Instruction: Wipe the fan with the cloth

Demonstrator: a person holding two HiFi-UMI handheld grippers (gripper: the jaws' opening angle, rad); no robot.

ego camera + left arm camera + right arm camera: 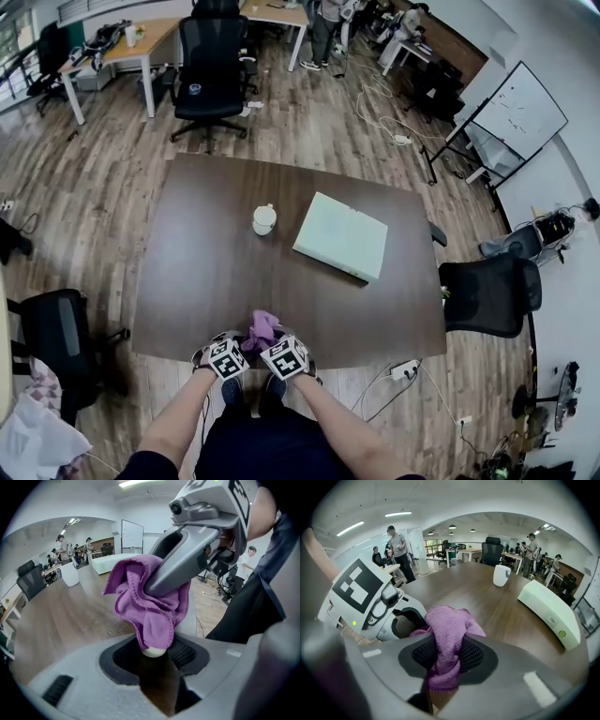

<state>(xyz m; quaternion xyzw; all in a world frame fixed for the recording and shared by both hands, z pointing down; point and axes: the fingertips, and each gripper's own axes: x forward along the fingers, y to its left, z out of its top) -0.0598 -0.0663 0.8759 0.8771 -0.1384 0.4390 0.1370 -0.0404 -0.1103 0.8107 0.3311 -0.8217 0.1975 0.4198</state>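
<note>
The cloth (447, 620) looks soft, light and limp. The right hand-held gripper (446, 660) clamps its middle and the left hand-held gripper (153, 652) its hanging fold, at the bench's (187, 309) near edge.

Cloth (150, 602): purple microfibre with a stitched hem, bunched into a loose wad at the near table edge. One fold is pinched between the right gripper (447, 656) pads, tail hanging below them. The rest drapes over the fan (153, 651), only its small white rounded end showing under the cloth. That end sits between the left gripper (157, 654) jaws; rest of the fan is hidden
</note>
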